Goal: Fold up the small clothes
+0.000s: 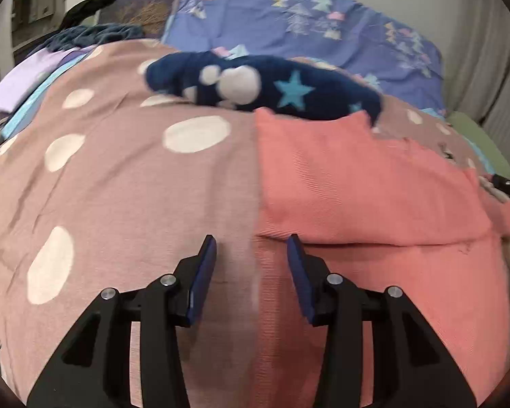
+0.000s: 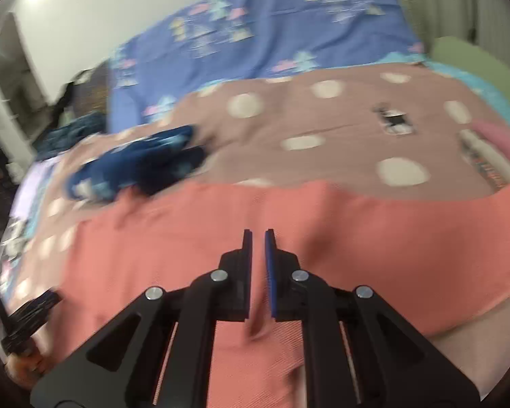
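Left gripper (image 1: 251, 241) stood with jaws apart, nothing between them, just above the left edge of the coral garment (image 1: 357, 183). Right gripper (image 2: 258, 234) had its jaws nearly together, a narrow gap showing, empty, over the same garment, which lay flat beneath and ahead. Navy star-print garment (image 1: 265, 85) lay bunched beyond it on the polka-dot blanket (image 1: 119, 170).

No legible txt, labels, brands or nos. can be made out; only printed patterns are seen on the bedding, both views blurred.
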Demonstrator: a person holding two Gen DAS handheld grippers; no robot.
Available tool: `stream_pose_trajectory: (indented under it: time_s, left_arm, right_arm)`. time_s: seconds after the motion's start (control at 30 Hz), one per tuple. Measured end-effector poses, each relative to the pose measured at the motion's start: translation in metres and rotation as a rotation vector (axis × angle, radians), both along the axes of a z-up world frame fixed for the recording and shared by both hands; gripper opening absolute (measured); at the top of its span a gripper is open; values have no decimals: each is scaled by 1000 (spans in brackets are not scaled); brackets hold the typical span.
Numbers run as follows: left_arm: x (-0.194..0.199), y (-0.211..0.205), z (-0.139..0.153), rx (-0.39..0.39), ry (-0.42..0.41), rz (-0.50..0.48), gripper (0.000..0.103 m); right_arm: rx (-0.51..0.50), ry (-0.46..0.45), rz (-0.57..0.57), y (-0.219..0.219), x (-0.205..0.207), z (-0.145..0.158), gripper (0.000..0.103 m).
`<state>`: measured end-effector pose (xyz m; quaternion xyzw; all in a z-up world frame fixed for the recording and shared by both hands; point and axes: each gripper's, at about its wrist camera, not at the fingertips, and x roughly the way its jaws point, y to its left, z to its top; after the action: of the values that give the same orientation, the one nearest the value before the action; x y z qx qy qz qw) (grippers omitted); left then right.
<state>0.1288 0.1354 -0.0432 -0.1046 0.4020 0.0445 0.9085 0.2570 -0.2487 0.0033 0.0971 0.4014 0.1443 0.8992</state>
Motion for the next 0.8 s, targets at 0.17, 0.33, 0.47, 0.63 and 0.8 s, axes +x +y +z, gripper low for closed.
stream_pose_trajectory:
  time_s: [0.17, 0.33, 0.47, 0.63, 0.8]
  left_arm:
    - [6, -7, -11, 63, 81, 14, 37]
    - [-6, -9, 5, 64, 31, 40, 9]
    - [-6, -32, 37, -9, -100, -72, 7]
    - [33, -94, 25, 7, -56, -251, 7]
    - [57, -115, -16, 60, 65, -260, 7]
  right_arm:
    - [-182, 113, 117, 39, -2, -41, 2]
    - [-208, 63, 47, 32, -13, -54, 4]
    - [-118, 40, 33, 12, -31, -37, 10]
    - [-10, 14, -90, -54, -50, -9, 10]
    - [42, -83, -373, -180, -72, 35, 24]
